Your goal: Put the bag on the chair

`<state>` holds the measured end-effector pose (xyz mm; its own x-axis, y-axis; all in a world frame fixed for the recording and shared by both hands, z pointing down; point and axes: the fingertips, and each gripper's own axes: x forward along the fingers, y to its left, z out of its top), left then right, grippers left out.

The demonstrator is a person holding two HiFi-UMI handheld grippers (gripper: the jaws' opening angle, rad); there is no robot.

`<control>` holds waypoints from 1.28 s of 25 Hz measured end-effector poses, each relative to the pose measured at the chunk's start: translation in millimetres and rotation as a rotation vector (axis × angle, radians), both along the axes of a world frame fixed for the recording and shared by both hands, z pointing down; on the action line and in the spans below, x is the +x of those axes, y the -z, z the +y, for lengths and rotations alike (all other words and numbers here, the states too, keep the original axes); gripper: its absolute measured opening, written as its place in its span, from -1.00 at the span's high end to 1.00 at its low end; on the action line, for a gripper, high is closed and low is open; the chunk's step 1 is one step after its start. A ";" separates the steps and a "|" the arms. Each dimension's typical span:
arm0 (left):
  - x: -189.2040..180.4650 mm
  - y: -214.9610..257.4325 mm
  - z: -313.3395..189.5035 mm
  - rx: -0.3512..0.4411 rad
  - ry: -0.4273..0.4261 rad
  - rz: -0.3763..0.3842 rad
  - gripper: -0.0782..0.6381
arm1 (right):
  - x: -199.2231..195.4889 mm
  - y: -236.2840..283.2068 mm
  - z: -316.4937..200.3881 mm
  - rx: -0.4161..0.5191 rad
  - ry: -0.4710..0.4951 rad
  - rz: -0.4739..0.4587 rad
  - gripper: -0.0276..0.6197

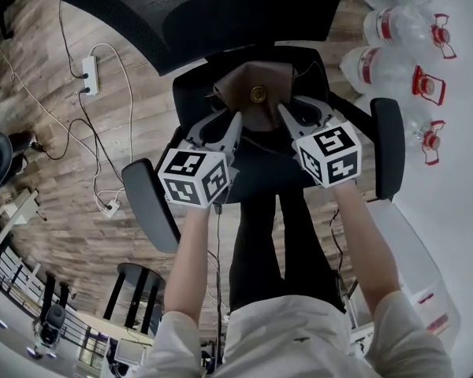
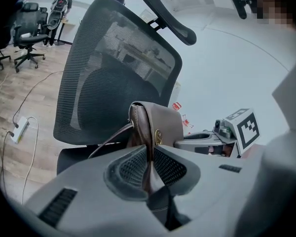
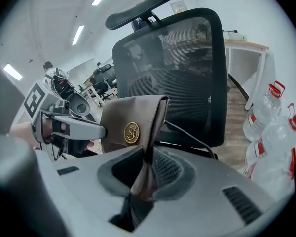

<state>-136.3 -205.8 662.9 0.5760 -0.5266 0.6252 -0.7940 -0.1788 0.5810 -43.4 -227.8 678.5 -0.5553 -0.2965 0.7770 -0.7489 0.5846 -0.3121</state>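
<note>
In the head view, one brown bag point(image 1: 256, 101) hangs between my left gripper point(image 1: 221, 132) and right gripper point(image 1: 298, 120), each at one end, so its long axis runs side to side and neither hand is nearer. It is over the seat of the one chair point(image 1: 260, 176), between two armrests, so the seat lies straight below. I count four water bottles point(image 1: 402, 28) to the right. In the left gripper view, my jaws are clamped on the bag's edge, with the mesh backrest behind. In the right gripper view, those jaws pinch the opposite edge, beside one gold emblem point(image 3: 131, 133).
</note>
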 end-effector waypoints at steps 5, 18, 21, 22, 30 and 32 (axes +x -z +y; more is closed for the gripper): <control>-1.1 -8.3 -8.9 0.006 -0.016 -0.028 0.68 | -2.7 -8.6 -8.7 0.028 0.031 0.026 0.72; -6.5 -32.7 -27.8 0.057 -0.054 -0.083 0.68 | -9.2 -34.4 -23.9 0.057 0.093 0.048 0.72; -11.0 -39.8 -33.6 0.057 -0.059 -0.097 0.68 | -13.3 -38.5 -28.4 0.053 0.102 0.044 0.72; -12.3 -41.7 -36.4 0.058 -0.060 -0.103 0.68 | -14.6 -39.7 -30.5 0.055 0.107 0.045 0.72; -19.9 -51.2 -59.2 0.082 -0.071 -0.141 0.68 | -20.5 -51.8 -50.5 0.072 0.107 0.053 0.72; -21.0 -53.5 -61.7 0.081 -0.071 -0.147 0.68 | -21.7 -54.3 -53.9 0.073 0.115 0.056 0.71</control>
